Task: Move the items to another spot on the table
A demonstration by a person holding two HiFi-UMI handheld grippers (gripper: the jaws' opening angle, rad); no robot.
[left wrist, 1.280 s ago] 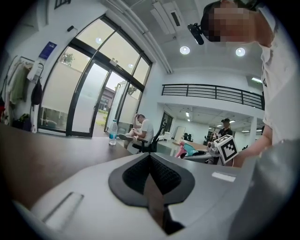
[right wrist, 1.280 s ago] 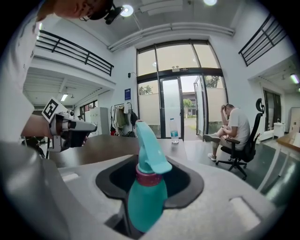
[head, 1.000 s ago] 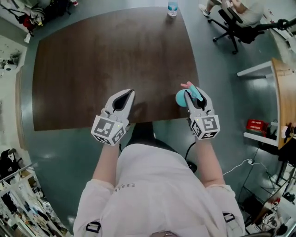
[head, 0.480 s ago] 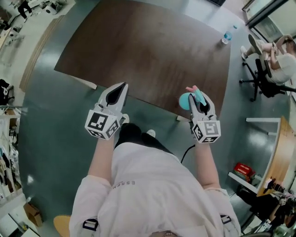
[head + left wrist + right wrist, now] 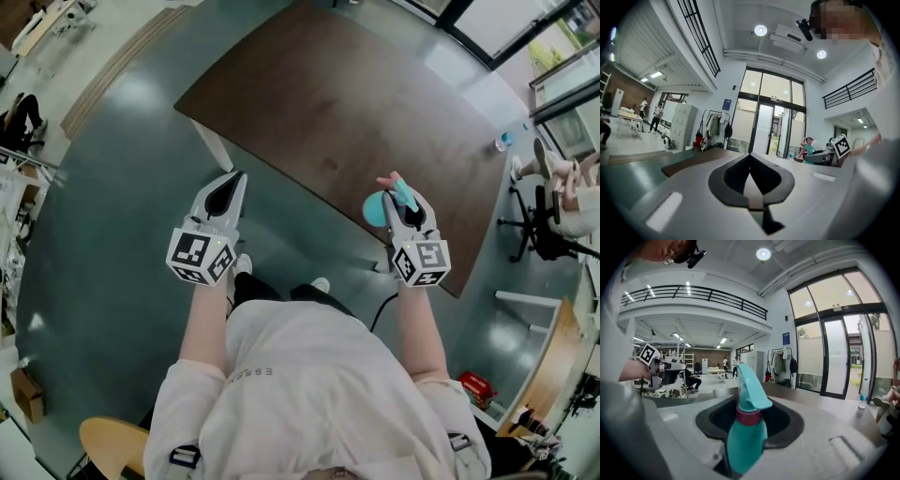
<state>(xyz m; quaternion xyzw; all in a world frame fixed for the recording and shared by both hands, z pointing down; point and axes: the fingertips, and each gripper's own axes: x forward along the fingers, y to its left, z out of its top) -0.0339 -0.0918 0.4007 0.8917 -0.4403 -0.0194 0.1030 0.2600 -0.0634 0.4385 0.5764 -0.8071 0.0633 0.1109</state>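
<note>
**Carrying step.** The right gripper (image 5: 400,200) held the spray bottle (image 5: 744,430) between its jaws, which were clamped on the teal body below the dark red collar. The left gripper (image 5: 228,186) had its jaws together with nothing between them. In the head view the bottle hung at right centre of the frame, above the near edge of the brown surface (image 5: 375,103). The bottle would best be lowered level, base first, onto a bare part of the surface. The jaws would part only once it rested there, since a tall bottle could topple. It stood upright in the right gripper view, its long axis running up the frame. The spray head was uppermost and the nozzle pointed toward the frame's right.
</note>
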